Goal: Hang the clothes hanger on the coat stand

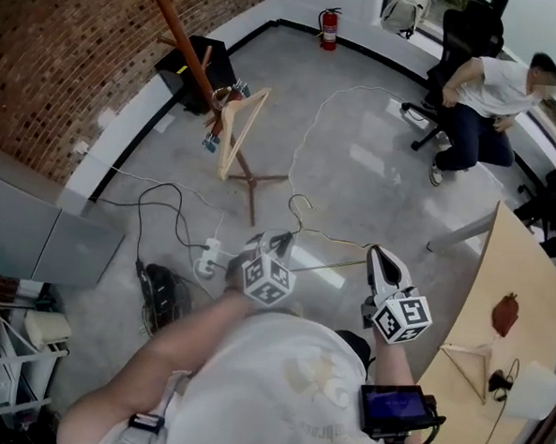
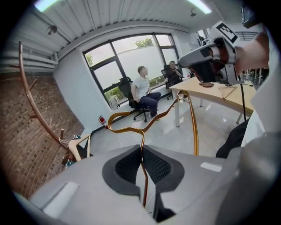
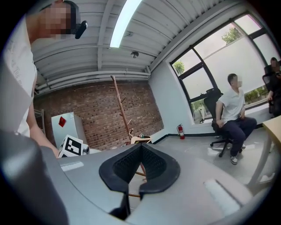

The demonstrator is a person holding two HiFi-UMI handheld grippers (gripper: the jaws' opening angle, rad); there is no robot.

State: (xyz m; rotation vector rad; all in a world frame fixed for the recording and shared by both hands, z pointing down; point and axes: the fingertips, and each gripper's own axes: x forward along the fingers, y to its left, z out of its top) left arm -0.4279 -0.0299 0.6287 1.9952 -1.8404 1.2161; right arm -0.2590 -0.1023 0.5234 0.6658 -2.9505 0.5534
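Observation:
A thin copper-coloured wire hanger (image 1: 333, 239) hangs between my two grippers over the concrete floor, its hook (image 1: 302, 207) pointing toward the coat stand. My left gripper (image 1: 258, 243) is shut on the hanger's stem just under the hook (image 2: 127, 128). My right gripper (image 1: 374, 257) is shut at the hanger's far corner; in the right gripper view a copper bar (image 3: 128, 195) crosses under its pads. The brown wooden coat stand (image 1: 185, 46) rises at the upper left, some way ahead of both grippers. A pale wooden hanger (image 1: 235, 129) hangs on it.
A person sits on an office chair (image 1: 483, 98) at the far right, near a fire extinguisher (image 1: 329, 29). A power strip with cables (image 1: 205, 257) and a black bag (image 1: 166, 294) lie on the floor. A wooden table (image 1: 481, 276) bearing another hanger (image 1: 471, 364) stands on the right.

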